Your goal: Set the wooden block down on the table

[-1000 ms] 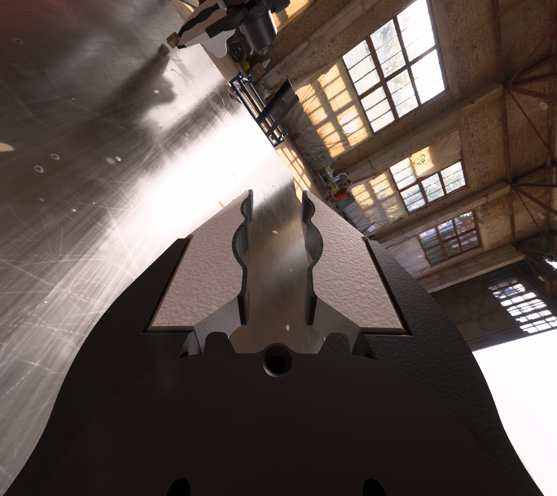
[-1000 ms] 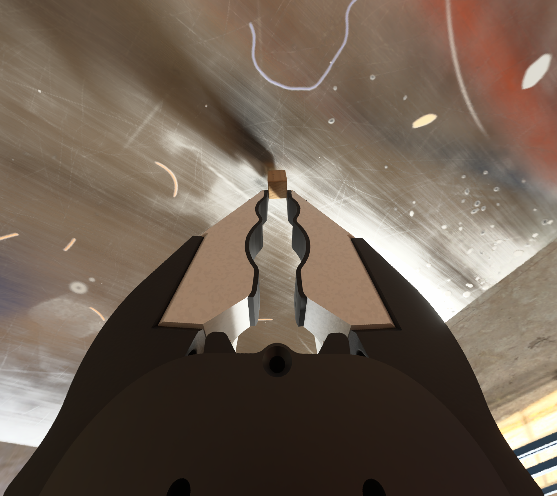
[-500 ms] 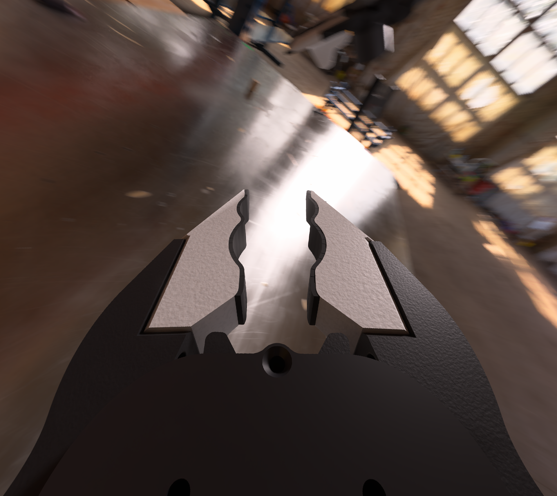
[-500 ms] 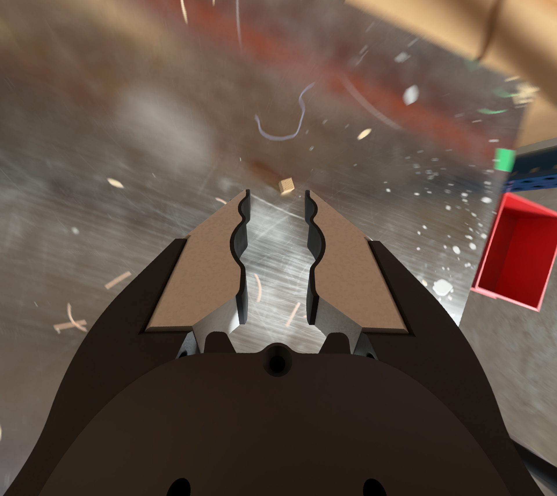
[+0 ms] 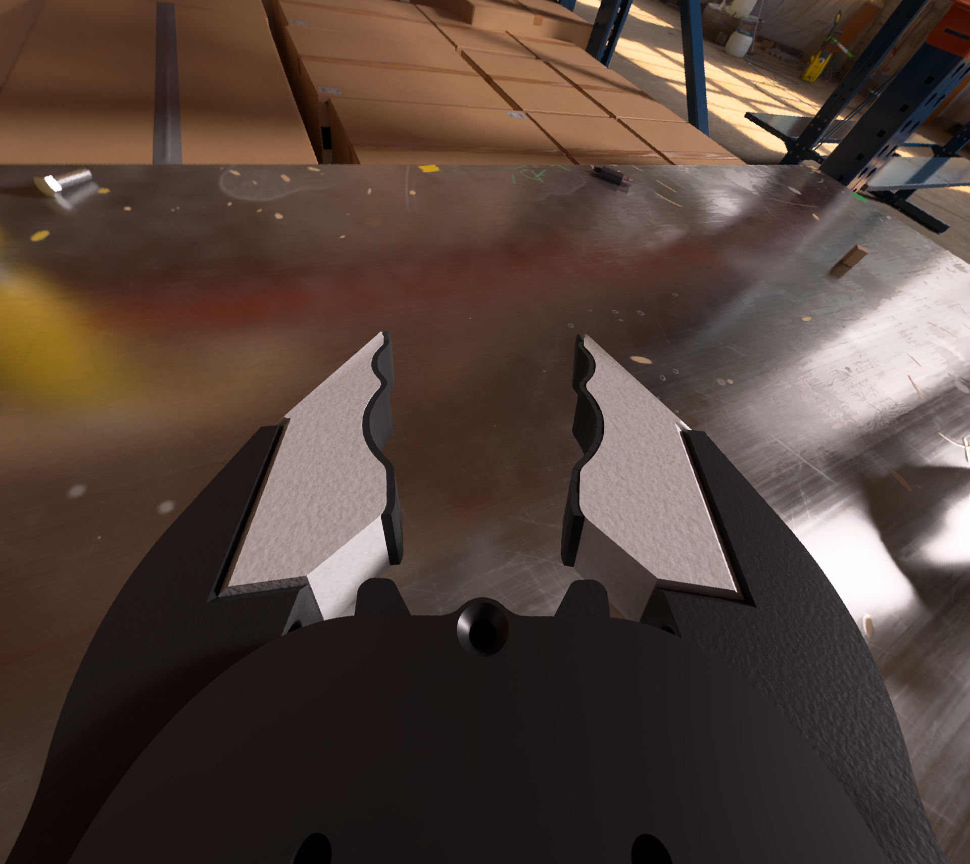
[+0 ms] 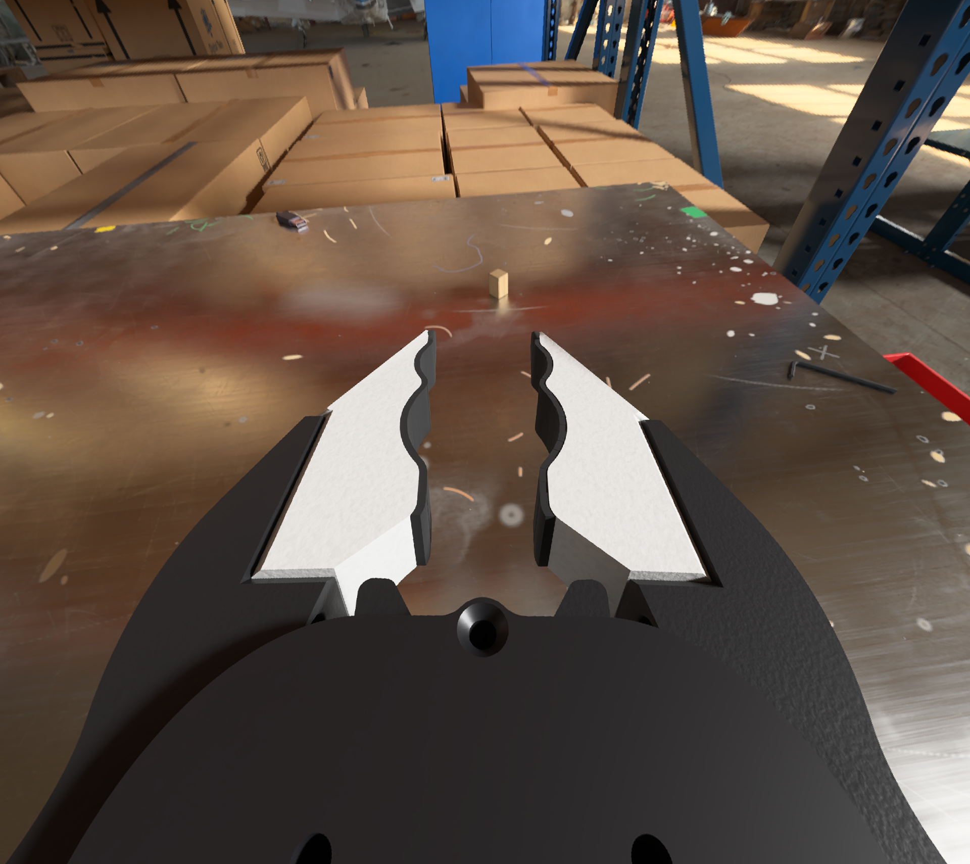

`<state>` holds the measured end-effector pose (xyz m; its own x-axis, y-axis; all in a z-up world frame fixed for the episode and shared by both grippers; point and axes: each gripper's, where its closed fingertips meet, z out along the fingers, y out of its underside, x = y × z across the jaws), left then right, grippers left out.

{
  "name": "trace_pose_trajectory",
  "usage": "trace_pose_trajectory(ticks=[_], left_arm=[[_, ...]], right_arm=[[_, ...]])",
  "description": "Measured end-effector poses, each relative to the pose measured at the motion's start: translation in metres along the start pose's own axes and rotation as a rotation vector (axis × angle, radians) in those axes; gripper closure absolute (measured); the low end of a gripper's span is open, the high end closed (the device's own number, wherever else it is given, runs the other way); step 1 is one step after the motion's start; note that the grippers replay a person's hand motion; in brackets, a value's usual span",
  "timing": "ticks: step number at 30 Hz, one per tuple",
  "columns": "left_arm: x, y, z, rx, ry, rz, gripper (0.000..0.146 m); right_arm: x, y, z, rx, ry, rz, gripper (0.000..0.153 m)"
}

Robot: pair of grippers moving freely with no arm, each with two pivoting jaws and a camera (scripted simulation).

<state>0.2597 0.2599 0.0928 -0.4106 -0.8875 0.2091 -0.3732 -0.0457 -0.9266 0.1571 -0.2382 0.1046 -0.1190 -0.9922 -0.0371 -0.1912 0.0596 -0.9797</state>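
A small wooden block (image 6: 498,283) stands upright on the scratched metal table (image 6: 157,392), a short way ahead of my right gripper (image 6: 482,335). The right gripper is open and empty, its tips apart from the block. The same block shows in the left wrist view (image 5: 847,260), far to the right on the table (image 5: 210,340). My left gripper (image 5: 481,337) is open wide and empty above the table's middle.
A silver bolt (image 5: 64,183) lies at the far left edge. A small dark plug (image 6: 292,220) lies near the far edge. An Allen key (image 6: 840,377) and a red bin's rim (image 6: 929,379) are at the right. Cardboard boxes (image 6: 367,156) and blue rack posts (image 6: 882,135) stand behind.
The right gripper let go of the block, opened and drew back; the block now stands on the table. Both grippers swung to level views, and the left gripper opened wider.
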Motion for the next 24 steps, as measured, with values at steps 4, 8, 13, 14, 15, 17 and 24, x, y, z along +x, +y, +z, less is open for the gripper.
trace_pose_trajectory(ticks=[4,8,13,14,15,17,24], left_arm=[[-0.016,0.005,0.006,-0.031,-0.031,-0.018,0.078],[-0.027,0.002,0.005,-0.010,-0.062,-0.061,0.078],[-0.028,-0.001,0.004,0.011,-0.064,-0.076,0.079],[-0.027,0.000,0.005,0.006,-0.061,-0.072,0.079],[-0.025,0.001,0.005,0.002,-0.058,-0.067,0.079],[-0.023,0.002,0.005,-0.003,-0.052,-0.058,0.079],[-0.011,0.010,0.009,-0.049,-0.001,-0.005,0.082]], right_arm=[[0.014,0.007,0.003,-0.036,0.050,-0.091,0.116],[0.020,0.005,0.001,-0.022,0.062,-0.117,0.116],[0.020,0.007,0.003,-0.032,0.040,-0.082,0.116],[0.020,0.009,0.004,-0.041,0.034,-0.075,0.116],[0.020,0.010,0.005,-0.052,0.036,-0.069,0.116],[0.018,0.011,0.007,-0.060,0.032,-0.064,0.116],[0.017,0.010,0.010,-0.061,0.049,-0.087,0.116]])
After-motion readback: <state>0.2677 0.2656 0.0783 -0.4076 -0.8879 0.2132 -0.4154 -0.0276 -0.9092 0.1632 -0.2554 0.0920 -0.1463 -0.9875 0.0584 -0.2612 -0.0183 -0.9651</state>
